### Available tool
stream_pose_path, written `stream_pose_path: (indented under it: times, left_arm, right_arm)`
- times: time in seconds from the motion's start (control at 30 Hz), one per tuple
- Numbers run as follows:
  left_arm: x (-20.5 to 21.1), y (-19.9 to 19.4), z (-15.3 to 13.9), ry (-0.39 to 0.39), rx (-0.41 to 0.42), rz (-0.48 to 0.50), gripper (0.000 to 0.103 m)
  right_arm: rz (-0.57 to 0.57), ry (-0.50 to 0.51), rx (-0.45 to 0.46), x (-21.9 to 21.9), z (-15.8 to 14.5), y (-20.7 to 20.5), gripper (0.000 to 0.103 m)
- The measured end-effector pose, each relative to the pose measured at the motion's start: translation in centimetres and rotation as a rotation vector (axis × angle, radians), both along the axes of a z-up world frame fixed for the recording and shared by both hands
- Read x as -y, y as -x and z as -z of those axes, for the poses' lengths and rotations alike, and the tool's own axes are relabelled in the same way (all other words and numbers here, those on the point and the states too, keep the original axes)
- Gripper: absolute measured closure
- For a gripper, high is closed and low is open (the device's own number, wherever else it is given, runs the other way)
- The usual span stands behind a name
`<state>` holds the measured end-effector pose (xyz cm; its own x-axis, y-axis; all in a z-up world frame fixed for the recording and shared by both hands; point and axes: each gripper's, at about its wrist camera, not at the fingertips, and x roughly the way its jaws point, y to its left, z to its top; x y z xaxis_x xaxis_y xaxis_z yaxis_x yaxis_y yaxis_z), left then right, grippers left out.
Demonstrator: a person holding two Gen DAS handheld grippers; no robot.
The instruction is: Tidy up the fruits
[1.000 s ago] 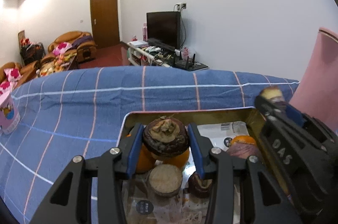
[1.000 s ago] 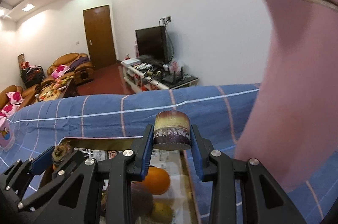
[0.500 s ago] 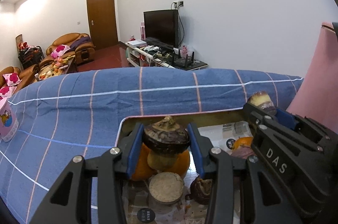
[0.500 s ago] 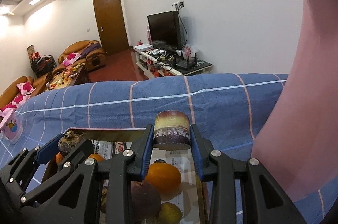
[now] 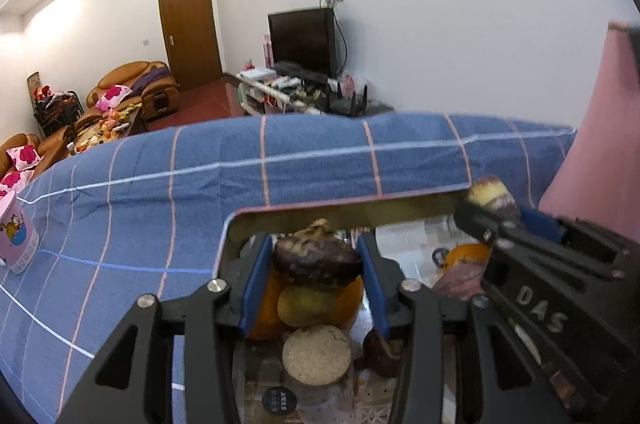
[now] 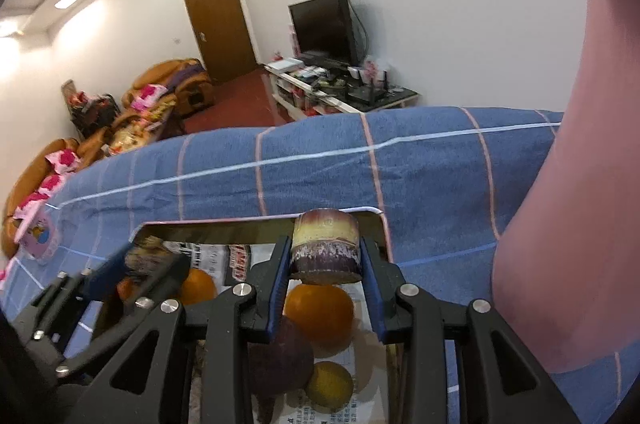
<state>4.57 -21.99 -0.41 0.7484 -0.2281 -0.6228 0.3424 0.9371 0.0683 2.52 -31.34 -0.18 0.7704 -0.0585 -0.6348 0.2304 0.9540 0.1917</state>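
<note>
"DAS" — on right claw (image 5: 496, 220)

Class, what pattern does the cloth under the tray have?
Blue cloth with pink and white check lines; clearest in the right wrist view.

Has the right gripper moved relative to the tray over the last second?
Yes. In the right wrist view the right gripper and its sugarcane piece sat beyond the tray's far rim; now they are lower, over the oranges, fingers opening.

A tray (image 5: 400, 210) lies on the bench (image 5: 200, 176), low in the frame, with oranges (image 6: 318, 312) in it. A mug (image 5: 16, 236) stands at far left. A television (image 5: 302, 44) stands behind.
</note>
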Motion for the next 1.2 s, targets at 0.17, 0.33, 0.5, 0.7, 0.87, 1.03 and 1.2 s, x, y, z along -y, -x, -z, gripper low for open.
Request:
stream_pose_path:
  times: [0.17,0.33,0.5,0.7,0.87,1.03,1.2]
  left_arm:
    - [1.5,2.0,-0.4,-0.081,0.084,0.013,0.009]
    - [0.3,2.9,-1.1,-0.037,0.124,-0.009,0.000]
    - [-1.2,3.2,-1.3,-0.003,0.123,-0.036,0.000]
    - [-3.5,4.6,-1.8,0.039,0.184,-0.076,0.000]
    - [-4.8,6.2,-1.9,0.060,0.218,-0.094,0.000]
    - [-5.8,7.4,-2.1,0.076,0.255,-0.096,0.000]
    - [-6.7,8.5,-2.1,0.091,0.274,-0.101,0.000]
  right_arm:
    - [-0.042,-0.045,0.045,-0.6,-0.7,0.6,0.050]
    - [0.016,0.037,0.122,-1.6,-1.6,2.4,0.037]
    - [0.100,0.098,0.203,-1.9,-2.4,4.5,0.035]
    - [0.211,0.191,0.360,-2.6,-2.9,7.9,0.021]
    - [0.219,0.189,0.425,-3.0,-3.2,9.9,0.021]
    - [0.216,0.203,0.422,-3.7,-3.1,11.1,0.021]
    - [0.220,0.224,0.439,-4.7,-3.3,12.9,0.021]
